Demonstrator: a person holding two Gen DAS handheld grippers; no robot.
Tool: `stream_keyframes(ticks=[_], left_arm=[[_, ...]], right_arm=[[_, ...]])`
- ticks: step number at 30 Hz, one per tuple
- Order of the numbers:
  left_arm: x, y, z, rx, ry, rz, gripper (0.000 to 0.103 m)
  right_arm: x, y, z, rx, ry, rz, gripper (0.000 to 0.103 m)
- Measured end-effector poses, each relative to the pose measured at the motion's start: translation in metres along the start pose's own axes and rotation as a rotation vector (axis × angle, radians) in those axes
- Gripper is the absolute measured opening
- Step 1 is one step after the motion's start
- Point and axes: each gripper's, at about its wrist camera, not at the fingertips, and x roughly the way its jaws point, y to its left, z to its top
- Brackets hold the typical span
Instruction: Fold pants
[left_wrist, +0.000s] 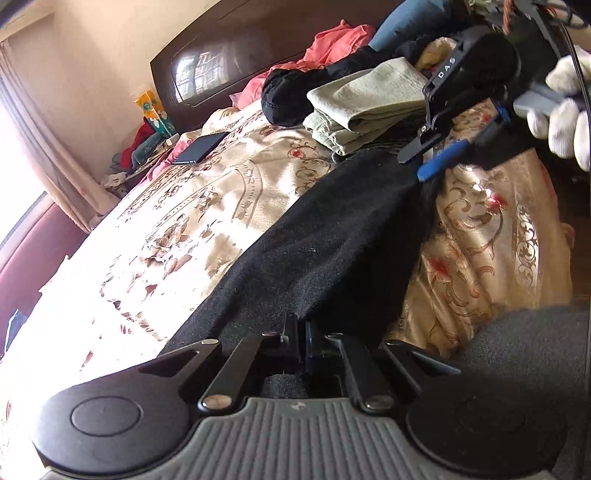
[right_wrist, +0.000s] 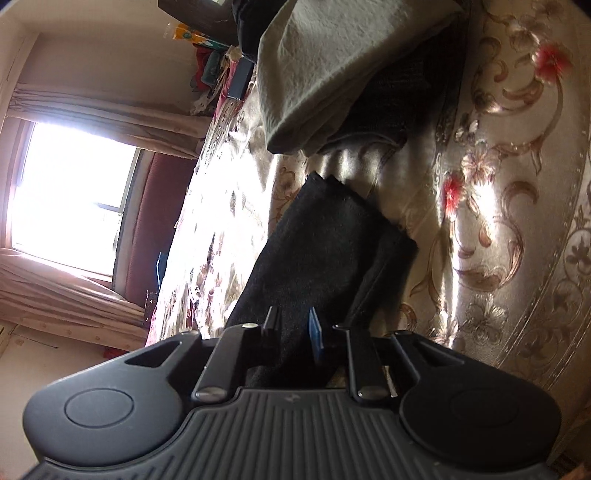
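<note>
Black pants stretched across the floral bedspread between two hand-held grippers

The left gripper has its fingers pressed together on the near end of the pants; the right gripper, held in a white-gloved hand, has its black and blue fingers slightly apart with the far end of the cloth between them, and whether the pads still press on it cannot be told. Beyond it, a folded pale green garment lies on dark fabric near the headboard, with a black heap and a pink garment behind. A phone lies near the bed's far edge; the sunlit stretch of bedspread left of the pants is bare
</note>
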Motion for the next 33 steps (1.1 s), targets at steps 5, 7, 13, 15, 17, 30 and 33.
stream_keyframes(ticks=[5, 7, 13, 15, 17, 30, 33], left_arm=[[-0.006, 0.007, 0.006, -0.01, -0.019, 0.0, 0.021], [-0.007, 0.009, 0.007, -0.019, -0.022, -0.002, 0.021], [-0.009, 0.012, 0.006, -0.031, -0.024, -0.014, 0.021], [-0.008, 0.01, 0.005, -0.025, -0.02, -0.02, 0.021], [-0.007, 0.009, 0.004, -0.018, -0.02, -0.024, 0.021], [0.003, -0.017, -0.021, 0.078, 0.056, -0.063, 0.02], [0.002, -0.015, -0.021, 0.074, 0.053, -0.074, 0.02]], right_arm=[[0.025, 0.0, -0.013, 0.063, 0.066, 0.065, 0.038], [0.033, 0.0, -0.021, 0.082, 0.101, 0.076, 0.039], [0.05, -0.006, -0.028, 0.147, 0.081, 0.115, 0.044], [0.049, -0.005, -0.022, 0.136, -0.008, 0.108, 0.043], [0.041, -0.006, -0.013, 0.134, -0.079, 0.101, 0.009], [0.022, -0.019, -0.009, 0.064, -0.11, -0.049, 0.01], [0.011, -0.022, -0.007, 0.064, -0.161, -0.043, 0.01]])
